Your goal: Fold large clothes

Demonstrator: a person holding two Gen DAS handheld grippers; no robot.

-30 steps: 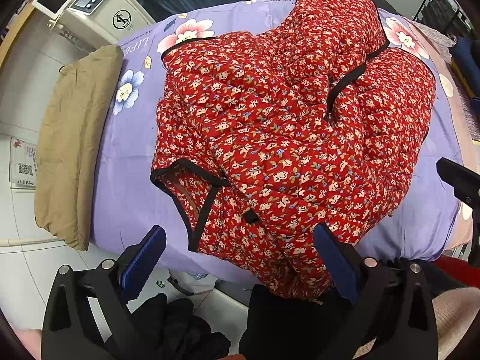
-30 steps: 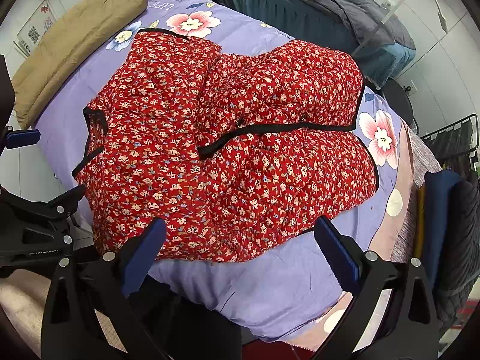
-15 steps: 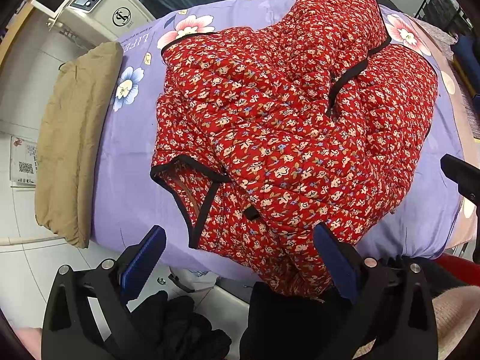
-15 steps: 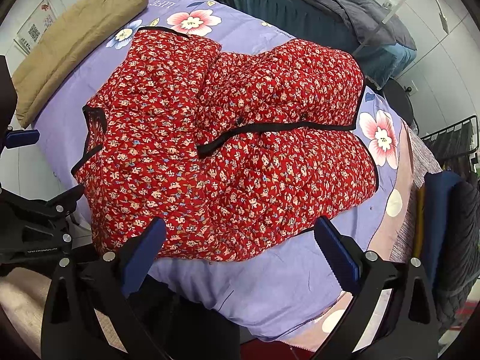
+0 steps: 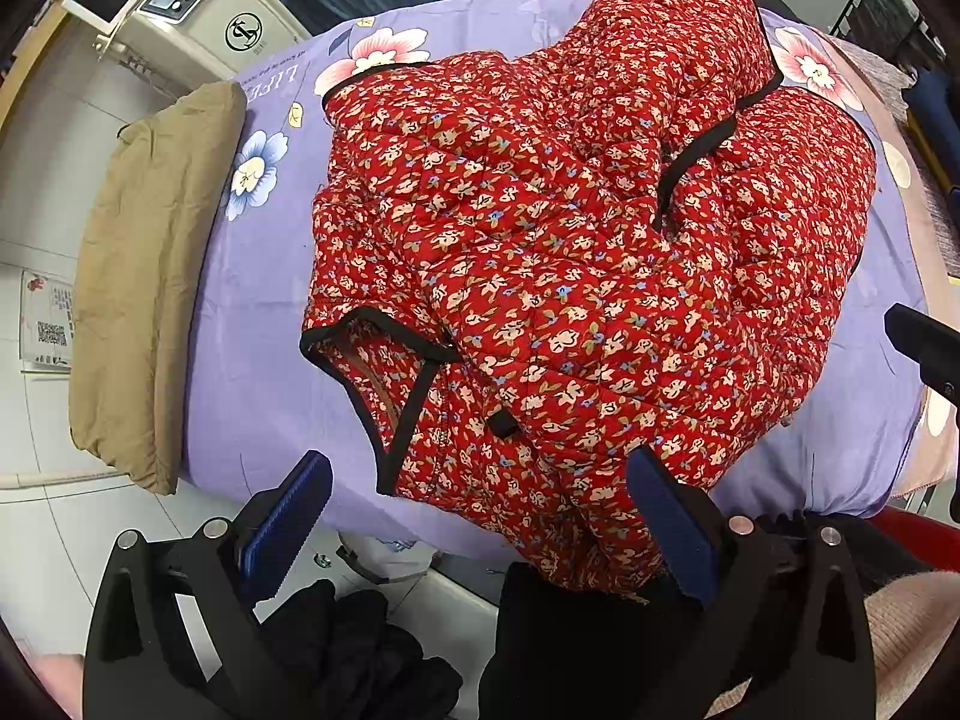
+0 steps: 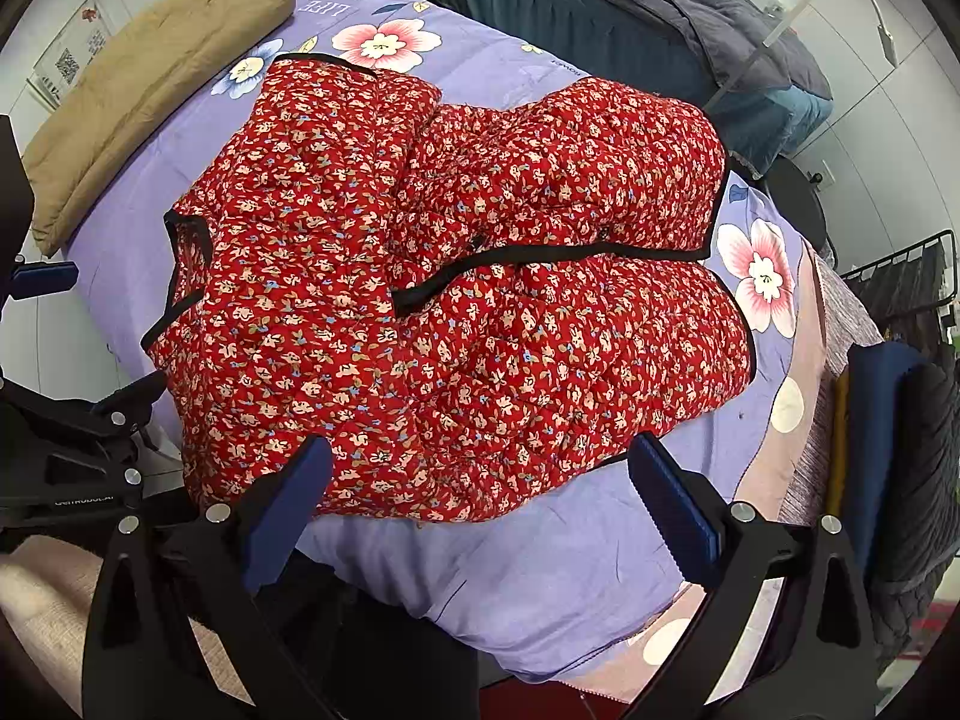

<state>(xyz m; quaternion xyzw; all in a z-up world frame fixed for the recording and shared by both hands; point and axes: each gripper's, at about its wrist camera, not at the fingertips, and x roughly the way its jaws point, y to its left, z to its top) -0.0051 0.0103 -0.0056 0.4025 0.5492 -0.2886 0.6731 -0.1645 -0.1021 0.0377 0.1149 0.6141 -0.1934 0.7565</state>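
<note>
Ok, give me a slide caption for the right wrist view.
Open right gripper poised over a red floral quilted jacket lying on a purple flowered sheet.

Jacket (image 5: 576, 276) lies on the bedsheet (image 5: 252, 348), pillow (image 5: 144, 276) left of it.

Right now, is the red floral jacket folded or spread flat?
Partly folded: the red floral jacket lies bunched on the purple sheet, one black-trimmed layer overlapping another.

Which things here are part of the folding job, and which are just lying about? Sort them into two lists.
Part of the job:
red floral quilted coat
left gripper, open
right gripper, open
purple flowered sheet it lies on

Lying about:
tan folded garment
black clothes on the floor
grey bedding
white machine
</note>
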